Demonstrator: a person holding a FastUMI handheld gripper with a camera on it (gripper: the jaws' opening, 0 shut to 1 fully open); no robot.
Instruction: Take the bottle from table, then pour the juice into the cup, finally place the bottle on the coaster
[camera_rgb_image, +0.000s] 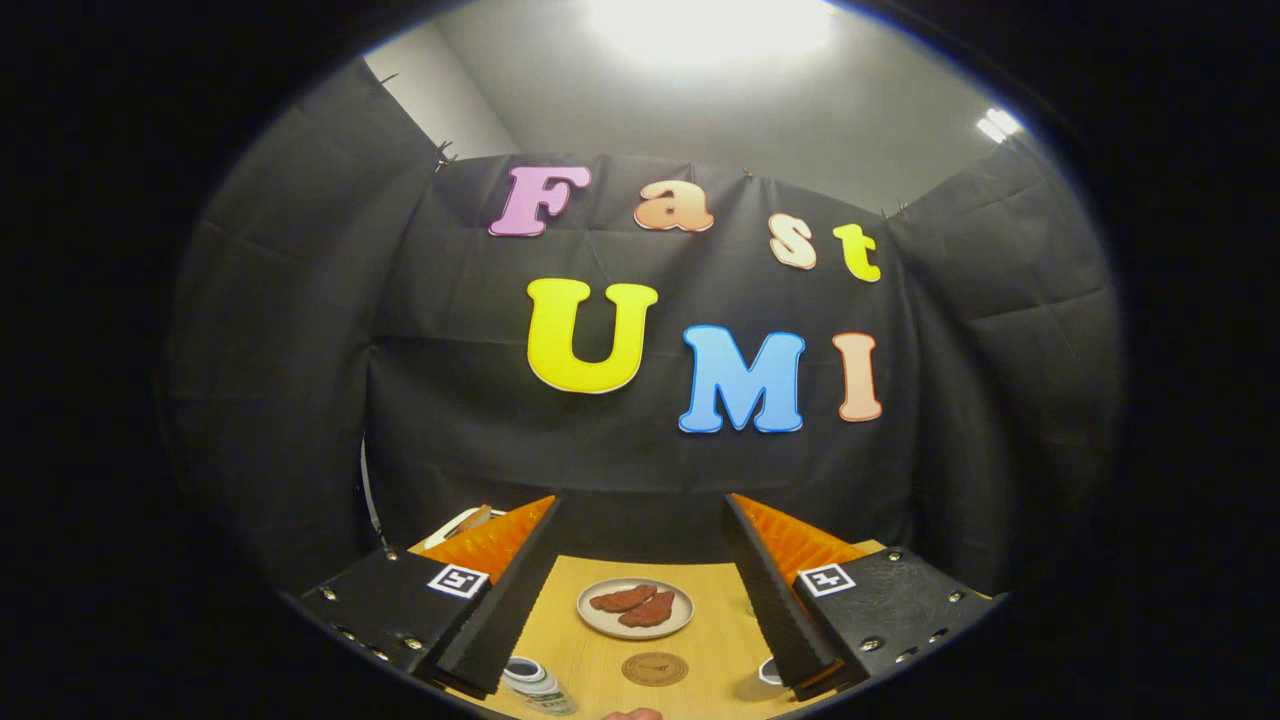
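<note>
Between the wide-open jaws of the gripper (640, 600), which held nothing, a round coaster (655, 668) lay on the wooden table (715, 625). Beyond it sat a plate (635, 609) with two reddish pieces. Beside one finger stood the bottle (532, 682); by the other, partly hidden, the cup (768, 671).

I see my tool (640, 600) wide open above the surface (715, 620); plate (635, 608), coaster (654, 668) and bottle (535, 682) lie between its fingers.
</note>
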